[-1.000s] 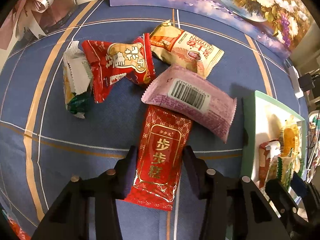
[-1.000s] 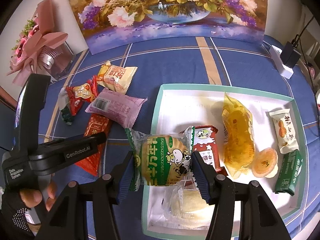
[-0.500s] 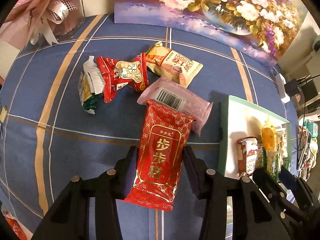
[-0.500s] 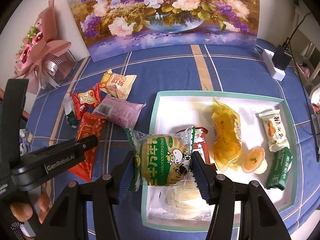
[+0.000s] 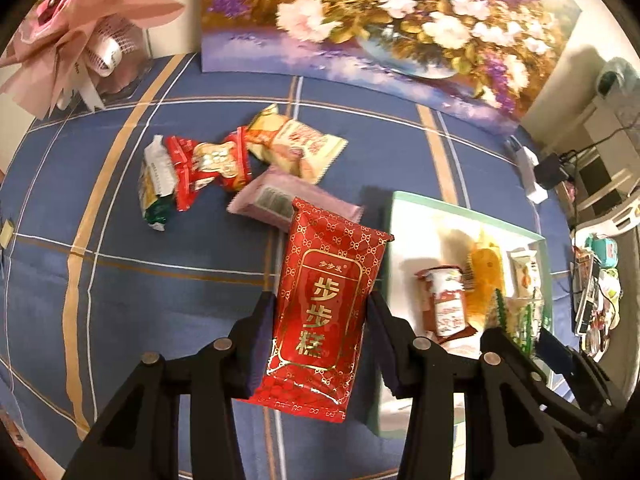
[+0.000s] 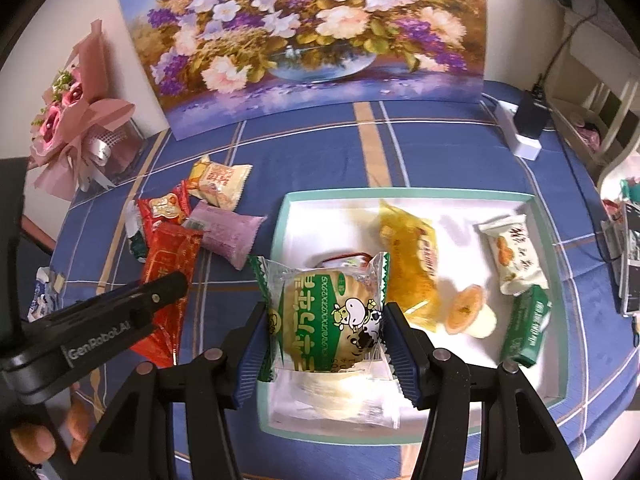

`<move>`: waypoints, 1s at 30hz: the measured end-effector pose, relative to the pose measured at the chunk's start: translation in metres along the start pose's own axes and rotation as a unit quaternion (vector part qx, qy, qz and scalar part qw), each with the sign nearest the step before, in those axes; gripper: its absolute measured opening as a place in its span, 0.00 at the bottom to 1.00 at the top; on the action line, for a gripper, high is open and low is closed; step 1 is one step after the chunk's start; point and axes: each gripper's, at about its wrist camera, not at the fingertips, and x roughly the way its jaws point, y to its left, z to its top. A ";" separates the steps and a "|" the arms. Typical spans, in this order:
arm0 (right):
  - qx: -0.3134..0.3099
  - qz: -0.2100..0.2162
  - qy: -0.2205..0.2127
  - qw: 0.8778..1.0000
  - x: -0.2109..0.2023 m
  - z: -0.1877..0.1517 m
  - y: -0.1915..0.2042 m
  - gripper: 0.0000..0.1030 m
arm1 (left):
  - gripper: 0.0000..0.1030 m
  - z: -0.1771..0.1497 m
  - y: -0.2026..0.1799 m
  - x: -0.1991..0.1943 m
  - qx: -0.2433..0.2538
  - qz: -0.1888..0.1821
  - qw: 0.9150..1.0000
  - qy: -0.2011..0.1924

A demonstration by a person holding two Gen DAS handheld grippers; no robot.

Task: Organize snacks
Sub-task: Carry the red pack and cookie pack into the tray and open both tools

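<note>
1. Two grippers are each clamped on a snack above the blue plaid tablecloth [image 5: 120, 288]. The left gripper [image 5: 322, 334] squeezes a long red packet with gold lettering [image 5: 324, 308] between its pads; the packet hangs clear of the cloth and sticks out well ahead of the fingertips.
2. The right gripper [image 6: 324, 338] pinches a green-and-white cow-print cake packet [image 6: 326, 312] by both sides, above the near left corner of the white tray with a mint rim [image 6: 400, 193].
3. Ahead and to the left of the left gripper, four loose snacks lie bunched on the cloth: a pink pillow pack [image 5: 276, 200] nearest, partly hidden behind the red packet's far end, then a cream-and-orange pack [image 5: 298, 146], a red twist-wrapped candy bag [image 5: 208, 164] and a green-and-white wrapper [image 5: 154, 184] farthest left.
4. To the right of the left gripper is the tray, holding a small red-and-white pack [image 5: 444, 300] and a yellow bag [image 5: 486, 276]; its far side is blurred here, so the rest is unclear.
5. From the right wrist, right of and ahead of the gripper, the tray holds the yellow bag [image 6: 412, 256], an orange jelly cup [image 6: 468, 310], a white cookie pack [image 6: 512, 254] and a green pack [image 6: 526, 324]. A clear-wrapped pale pastry [image 6: 336, 396] lies directly under the held cake.
6. At the far left of that view, a person's fingers [image 6: 28, 440] hold the left gripper's handle.
</note>
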 end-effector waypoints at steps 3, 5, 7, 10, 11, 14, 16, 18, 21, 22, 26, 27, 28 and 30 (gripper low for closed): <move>0.007 -0.007 -0.001 1.000 -0.003 -0.002 -0.010 0.58 | 0.46 -0.003 -0.013 -0.004 0.008 -0.010 1.000 -0.002; 0.011 -0.010 -0.001 1.000 -0.005 -0.004 -0.016 0.58 | 0.46 -0.005 -0.022 -0.005 0.015 -0.011 1.000 -0.005; 0.014 -0.013 -0.001 1.000 -0.007 -0.005 -0.023 0.58 | 0.46 -0.008 -0.032 -0.005 0.022 -0.013 1.000 -0.004; 0.021 -0.017 0.002 1.000 -0.008 -0.007 -0.035 0.58 | 0.46 -0.013 -0.049 -0.004 0.035 -0.017 0.999 -0.001; 0.026 -0.019 0.003 0.999 -0.008 -0.008 -0.042 0.58 | 0.46 -0.015 -0.054 -0.004 0.040 -0.019 0.999 -0.001; 0.051 -0.030 0.006 0.998 -0.010 -0.008 -0.065 0.58 | 0.46 -0.020 -0.072 -0.002 0.056 -0.023 0.998 0.002; 0.062 -0.036 0.007 0.997 -0.011 -0.009 -0.077 0.58 | 0.46 -0.023 -0.085 0.001 0.067 -0.026 0.997 0.007; 0.076 -0.041 0.008 0.996 -0.012 -0.009 -0.092 0.58 | 0.46 -0.025 -0.095 0.005 0.073 -0.025 0.997 0.011; 0.096 -0.049 0.012 0.994 -0.011 -0.011 -0.110 0.58 | 0.46 -0.026 -0.106 0.010 0.077 -0.026 0.997 0.012; 0.102 -0.050 0.014 0.993 -0.011 -0.012 -0.115 0.58 | 0.47 -0.026 -0.109 0.011 0.079 -0.026 0.997 0.011; 0.122 -0.046 0.017 0.991 -0.006 -0.012 -0.129 0.58 | 0.47 -0.022 -0.120 0.017 0.082 -0.031 0.996 0.004; 0.122 -0.042 0.015 0.992 -0.004 -0.012 -0.130 0.58 | 0.47 -0.020 -0.121 0.019 0.081 -0.032 0.996 0.003; 0.121 -0.037 0.014 0.992 -0.001 -0.011 -0.130 0.58 | 0.47 -0.019 -0.122 0.023 0.079 -0.032 0.996 0.003; 0.123 -0.022 0.016 0.992 0.007 -0.010 -0.130 0.58 | 0.47 -0.014 -0.123 0.029 0.073 -0.036 0.997 0.000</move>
